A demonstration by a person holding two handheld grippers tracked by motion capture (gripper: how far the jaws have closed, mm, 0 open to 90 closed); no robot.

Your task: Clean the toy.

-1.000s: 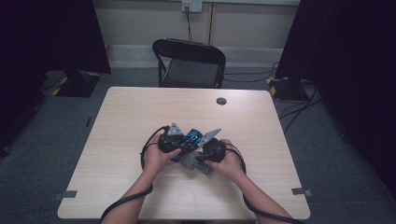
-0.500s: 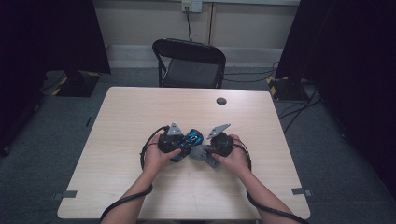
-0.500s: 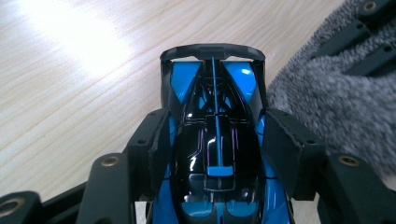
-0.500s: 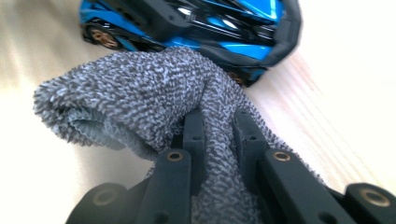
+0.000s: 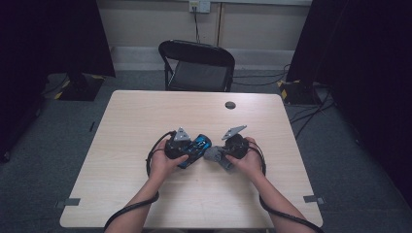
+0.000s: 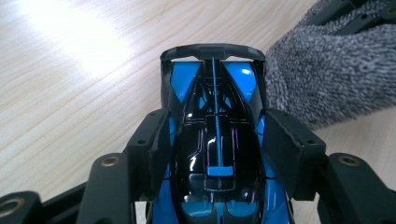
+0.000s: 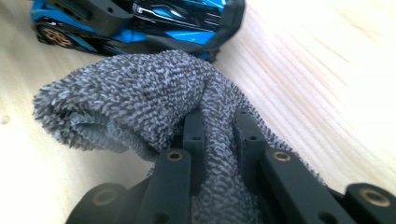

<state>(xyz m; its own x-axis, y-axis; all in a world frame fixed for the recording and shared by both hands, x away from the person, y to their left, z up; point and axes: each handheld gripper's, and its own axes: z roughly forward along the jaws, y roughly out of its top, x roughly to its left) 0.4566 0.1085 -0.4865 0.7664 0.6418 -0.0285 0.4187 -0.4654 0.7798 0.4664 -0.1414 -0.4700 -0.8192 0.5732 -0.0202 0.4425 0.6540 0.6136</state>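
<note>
A blue and black toy car [image 5: 198,145] sits at the middle of the wooden table, gripped across its body by my left gripper [image 5: 190,151]. In the left gripper view the pads press on both sides of the car [image 6: 217,154], whose rear wing points away from me. My right gripper [image 5: 221,156] is shut on a bunched grey cloth [image 5: 213,154]. In the right gripper view the cloth [image 7: 140,93] bulges out past the jaws of the right gripper [image 7: 219,126], close to the end of the car [image 7: 154,18]. The cloth [image 6: 327,70] lies just right of the car's wing.
The light wooden table [image 5: 145,111] has a small dark round object [image 5: 230,105] near its far edge. A black folding chair [image 5: 197,63] stands behind the table. Cables trail from both grippers over the near edge.
My right hand has moved to the right with the cloth, off the car and to a spot beside it. The left gripper and the car have stayed where they were.
</note>
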